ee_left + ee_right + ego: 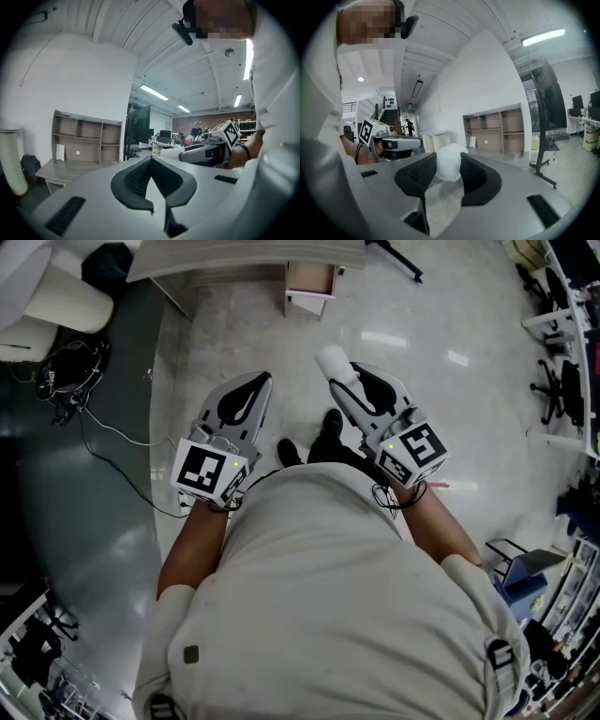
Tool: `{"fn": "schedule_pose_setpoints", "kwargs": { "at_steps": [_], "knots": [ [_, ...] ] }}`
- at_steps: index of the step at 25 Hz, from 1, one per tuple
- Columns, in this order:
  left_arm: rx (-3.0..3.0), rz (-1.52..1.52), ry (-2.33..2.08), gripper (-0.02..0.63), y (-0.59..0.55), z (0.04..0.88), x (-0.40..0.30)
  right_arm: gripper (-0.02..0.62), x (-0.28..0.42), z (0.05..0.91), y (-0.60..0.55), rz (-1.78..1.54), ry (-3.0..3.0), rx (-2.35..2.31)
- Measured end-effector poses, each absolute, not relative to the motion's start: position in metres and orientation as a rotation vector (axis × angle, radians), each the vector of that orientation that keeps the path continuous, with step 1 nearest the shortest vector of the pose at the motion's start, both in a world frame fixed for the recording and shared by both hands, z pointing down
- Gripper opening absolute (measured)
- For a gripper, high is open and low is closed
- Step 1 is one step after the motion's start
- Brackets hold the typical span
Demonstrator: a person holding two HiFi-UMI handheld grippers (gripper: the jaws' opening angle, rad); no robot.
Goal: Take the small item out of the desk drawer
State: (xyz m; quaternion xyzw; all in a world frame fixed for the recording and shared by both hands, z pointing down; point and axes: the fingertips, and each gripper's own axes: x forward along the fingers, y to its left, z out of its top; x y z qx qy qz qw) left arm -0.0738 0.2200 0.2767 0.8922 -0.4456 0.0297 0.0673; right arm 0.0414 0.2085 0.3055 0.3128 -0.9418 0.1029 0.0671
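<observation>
I stand on the floor some way back from the desk [234,261], whose small drawer [309,282] hangs open beneath its front edge. My right gripper [339,381] is held at chest height, shut on a small white fluffy ball [331,360]. In the right gripper view the ball [448,169] sits squeezed between the dark pads [474,176]. My left gripper [263,381] is level beside it. The left gripper [150,158] has its jaw tips meeting, shut with nothing between them. The right gripper [449,159] points toward a shelf unit.
Cables and a dark bundle [66,381] lie on the floor at the left. Office chairs [561,390] stand at the right. A screen on a wheeled stand [546,122] is beside the shelf unit [497,126]. My shoes [309,442] show below the grippers.
</observation>
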Motion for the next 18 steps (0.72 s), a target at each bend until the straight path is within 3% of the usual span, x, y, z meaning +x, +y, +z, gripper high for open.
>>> {"fn": "schedule_pose_setpoints", "kwargs": {
  "at_steps": [18],
  "knots": [
    [2.697,0.057,-1.327,0.015,0.21,0.27,-0.088,0.164,0.024,0.297,0.2,0.283,-2.843,0.942]
  ]
}}
